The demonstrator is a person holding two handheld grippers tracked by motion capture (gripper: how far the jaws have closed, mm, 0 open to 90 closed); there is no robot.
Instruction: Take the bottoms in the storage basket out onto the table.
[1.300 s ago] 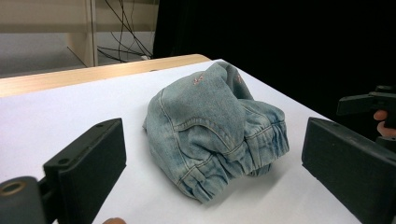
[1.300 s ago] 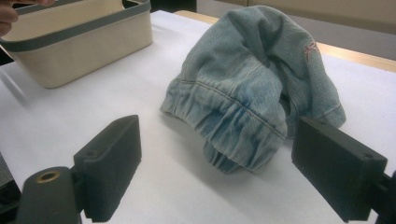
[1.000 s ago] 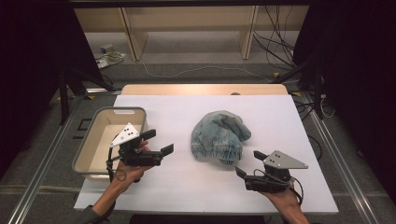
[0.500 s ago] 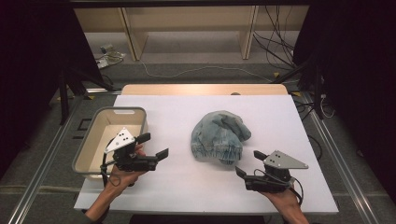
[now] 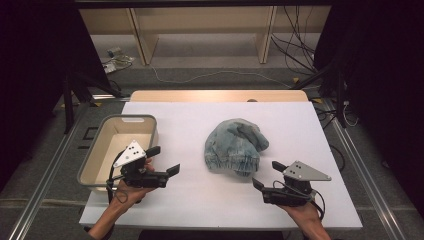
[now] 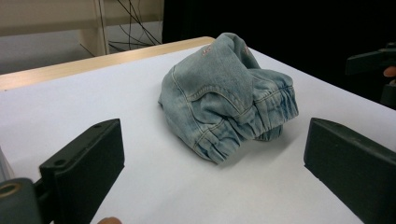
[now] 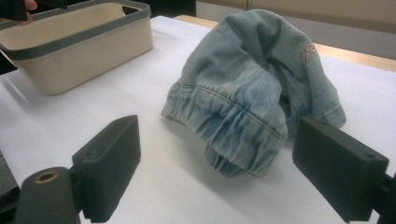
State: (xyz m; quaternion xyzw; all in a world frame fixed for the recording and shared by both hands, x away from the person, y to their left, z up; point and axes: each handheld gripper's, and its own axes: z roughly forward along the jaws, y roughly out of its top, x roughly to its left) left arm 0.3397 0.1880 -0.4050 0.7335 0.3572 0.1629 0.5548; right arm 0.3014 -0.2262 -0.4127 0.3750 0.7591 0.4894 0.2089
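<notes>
**Both tongs wide open, denim between us**

We see the crumpled light-blue denim garment (image 5: 236, 146) lying mid-table on the white table sheet (image 5: 200, 200). Our left gripper (image 5: 165, 161) and right gripper (image 5: 266, 174) gape wide, empty, flanking it; the beige plastic bin (image 5: 100, 150) sits left.

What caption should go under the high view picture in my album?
Two open tools, left tool and right tool, point at crumpled denim shorts beside a beige bin.

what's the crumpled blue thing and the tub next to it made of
The garment looks like faded light-blue denim: visible weave, stitched seams, a gathered elastic band. The tub seems to be matte cream plastic with a grey rim; smooth moulded walls suggest it, though that is not certain.
</notes>
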